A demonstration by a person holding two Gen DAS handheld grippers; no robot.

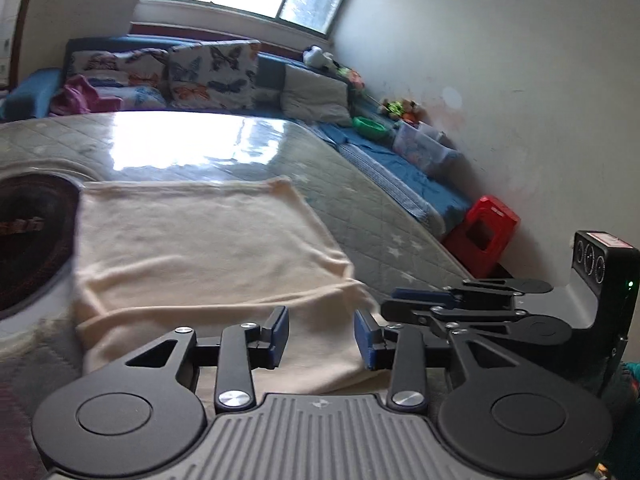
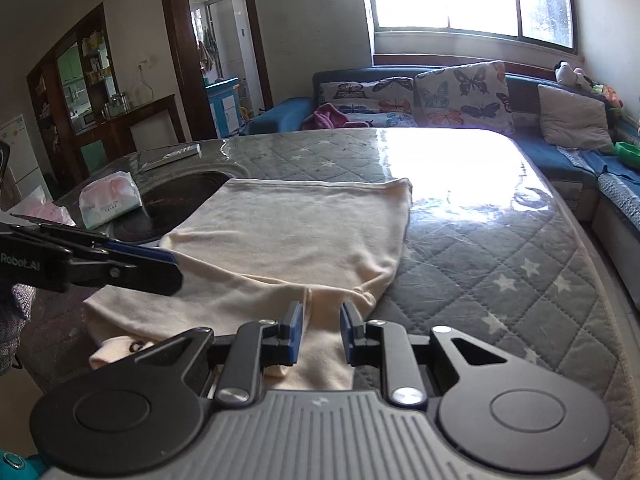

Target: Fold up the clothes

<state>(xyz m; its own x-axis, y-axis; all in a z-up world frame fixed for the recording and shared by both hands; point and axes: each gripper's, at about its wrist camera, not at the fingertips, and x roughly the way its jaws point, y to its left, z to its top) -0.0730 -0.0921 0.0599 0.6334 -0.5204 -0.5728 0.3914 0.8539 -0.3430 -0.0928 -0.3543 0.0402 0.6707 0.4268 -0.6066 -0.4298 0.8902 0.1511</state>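
The cream garment (image 2: 296, 232) lies spread on the quilted, star-patterned table cover (image 2: 500, 264), its far hem straight across and its near edge bunched into folds by the table's front. The left gripper (image 1: 321, 334) hangs over that near edge with its blue pads standing apart, a clear gap between them and only flat cloth below; nothing is pinched there. The right gripper (image 2: 320, 334) sits low over the garment's near right corner, its jaws narrowly parted with a strip of cream fabric running between the pads; whether they actually press on it cannot be told. Off to the left, a tissue pack (image 2: 110, 199) rests beside a dark round inset (image 2: 180, 208) in the tabletop. Butterfly cushions (image 2: 460, 94) line the blue sofa (image 2: 280, 110) beyond.
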